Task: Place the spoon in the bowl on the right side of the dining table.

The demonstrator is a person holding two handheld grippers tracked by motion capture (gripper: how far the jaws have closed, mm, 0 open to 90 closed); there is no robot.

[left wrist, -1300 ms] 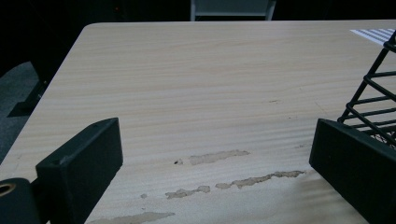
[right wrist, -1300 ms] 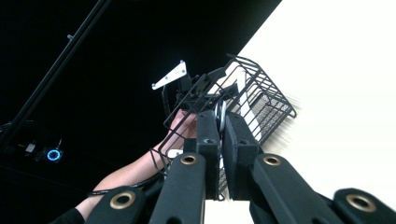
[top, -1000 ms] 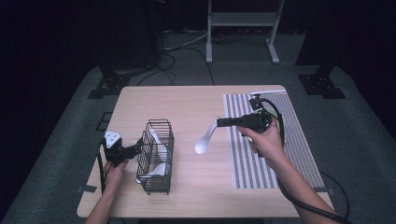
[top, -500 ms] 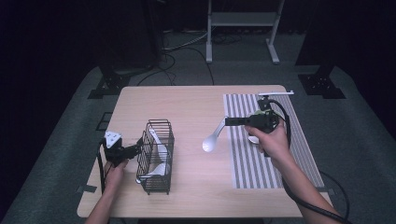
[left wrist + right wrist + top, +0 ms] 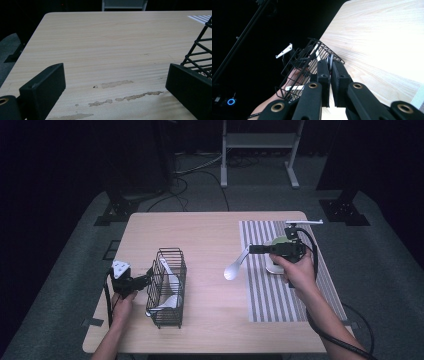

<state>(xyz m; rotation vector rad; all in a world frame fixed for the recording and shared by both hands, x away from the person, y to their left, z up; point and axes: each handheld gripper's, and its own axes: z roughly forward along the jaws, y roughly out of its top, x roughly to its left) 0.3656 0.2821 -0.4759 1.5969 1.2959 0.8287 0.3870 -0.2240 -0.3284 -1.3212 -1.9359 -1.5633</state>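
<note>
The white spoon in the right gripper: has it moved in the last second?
Yes. The white spoon has shifted right, closer to the striped mat and away from the wire basket.

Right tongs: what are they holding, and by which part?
The right tongs are shut on the white spoon, pinching the end of its handle; the bowl hangs over the table. The left tongs stand open, holding nothing.

A pale wooden table [image 5: 200, 235] stands on grey carpet [image 5: 65, 300]. A mat with grey and white stripes [image 5: 260, 305] lies along the table's right edge, reaching from near the back edge and stopping short of the front edge. In the left gripper view the tabletop shows worn, scuffed patches [image 5: 116, 84]. Beyond the back edge, a pale metal frame [image 5: 257, 140] stands on the floor with dark cables [image 5: 200, 167] trailing beside it. Black stand feet sit off the back left corner [image 5: 117, 212] and the back right corner [image 5: 345, 210]
</note>
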